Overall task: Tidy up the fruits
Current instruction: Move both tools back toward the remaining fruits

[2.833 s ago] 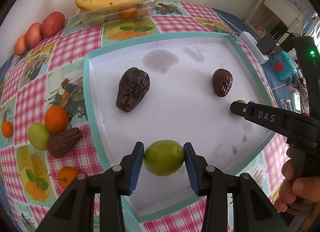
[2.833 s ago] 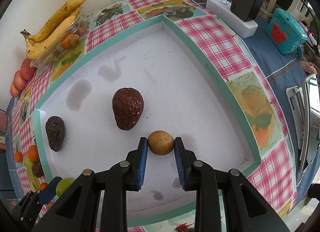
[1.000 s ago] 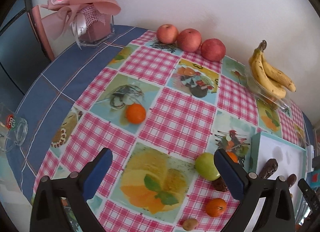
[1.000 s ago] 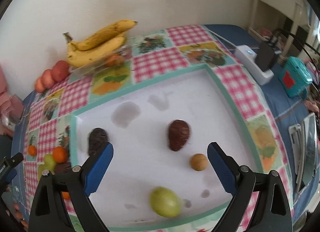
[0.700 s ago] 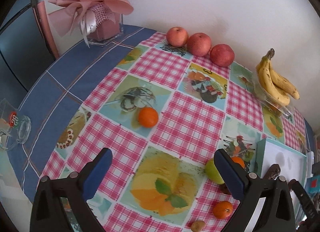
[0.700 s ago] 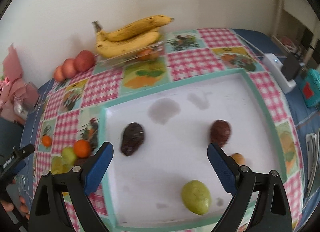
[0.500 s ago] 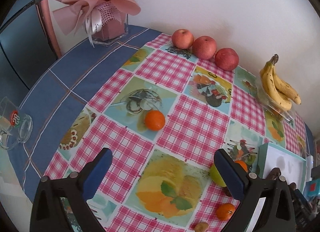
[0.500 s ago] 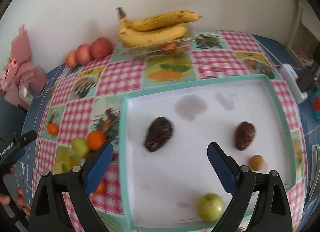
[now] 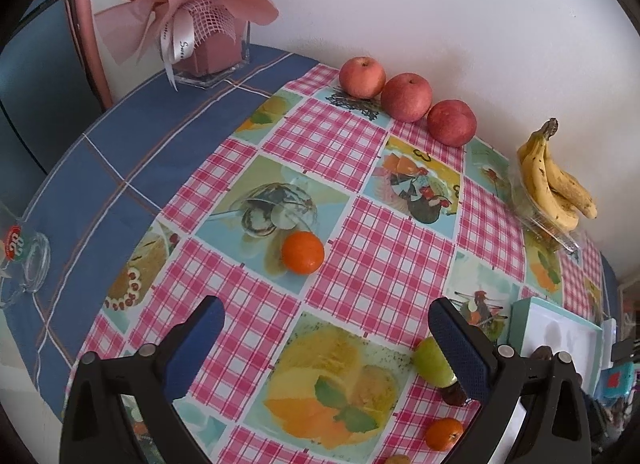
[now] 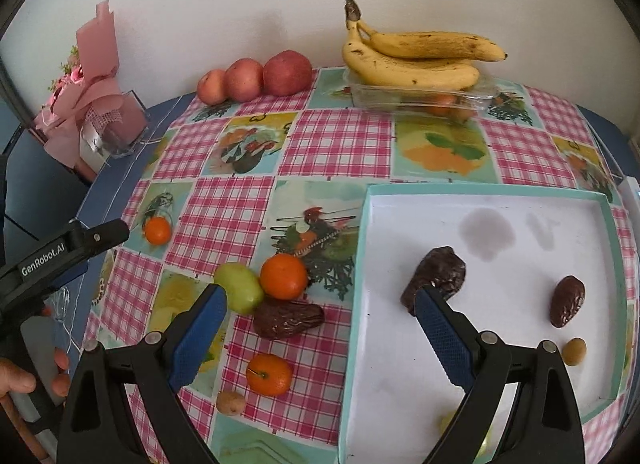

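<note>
Both the left gripper [image 9: 324,338] and right gripper [image 10: 320,324] stand wide and empty; the lone round orange mandarin [image 9: 302,252] lies outside the white teal-rimmed tray [image 10: 357,264], so centre the jaws before closing gently.

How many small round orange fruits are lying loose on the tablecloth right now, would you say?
3. One sits alone near the left gripper; one touches the green fruit; one lies nearest the camera. More may be hidden inside the clear plastic box under the bananas.
</note>
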Demonstrator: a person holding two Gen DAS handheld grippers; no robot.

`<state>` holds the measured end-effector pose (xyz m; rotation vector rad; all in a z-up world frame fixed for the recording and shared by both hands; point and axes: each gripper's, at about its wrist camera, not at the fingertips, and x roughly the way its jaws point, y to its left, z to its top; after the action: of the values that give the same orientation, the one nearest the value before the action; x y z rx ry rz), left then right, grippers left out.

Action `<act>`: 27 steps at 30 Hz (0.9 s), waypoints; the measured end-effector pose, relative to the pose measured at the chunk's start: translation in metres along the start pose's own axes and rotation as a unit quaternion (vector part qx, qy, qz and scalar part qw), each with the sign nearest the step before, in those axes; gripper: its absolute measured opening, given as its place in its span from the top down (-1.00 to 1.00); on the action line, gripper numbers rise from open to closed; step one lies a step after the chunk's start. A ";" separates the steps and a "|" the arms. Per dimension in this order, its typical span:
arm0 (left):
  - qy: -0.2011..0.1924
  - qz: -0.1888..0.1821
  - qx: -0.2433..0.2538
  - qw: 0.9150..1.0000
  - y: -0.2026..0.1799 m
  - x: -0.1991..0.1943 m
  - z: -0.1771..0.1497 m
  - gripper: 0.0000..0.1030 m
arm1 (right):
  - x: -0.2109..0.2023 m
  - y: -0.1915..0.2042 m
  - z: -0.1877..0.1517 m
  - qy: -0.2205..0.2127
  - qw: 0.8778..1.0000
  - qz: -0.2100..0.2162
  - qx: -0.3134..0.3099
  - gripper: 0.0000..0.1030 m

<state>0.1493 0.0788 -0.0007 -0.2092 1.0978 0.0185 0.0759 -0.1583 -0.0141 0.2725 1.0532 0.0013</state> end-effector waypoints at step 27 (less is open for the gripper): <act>0.094 -0.019 -0.026 0.995 -0.003 0.065 -0.012 -1.00 | 0.071 0.035 -0.019 0.085 0.994 0.011 -0.071 -0.34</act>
<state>0.1688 0.0678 -0.0629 -0.2821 1.2820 -0.0068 0.0999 -0.1114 -0.0764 0.1571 1.2123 0.1212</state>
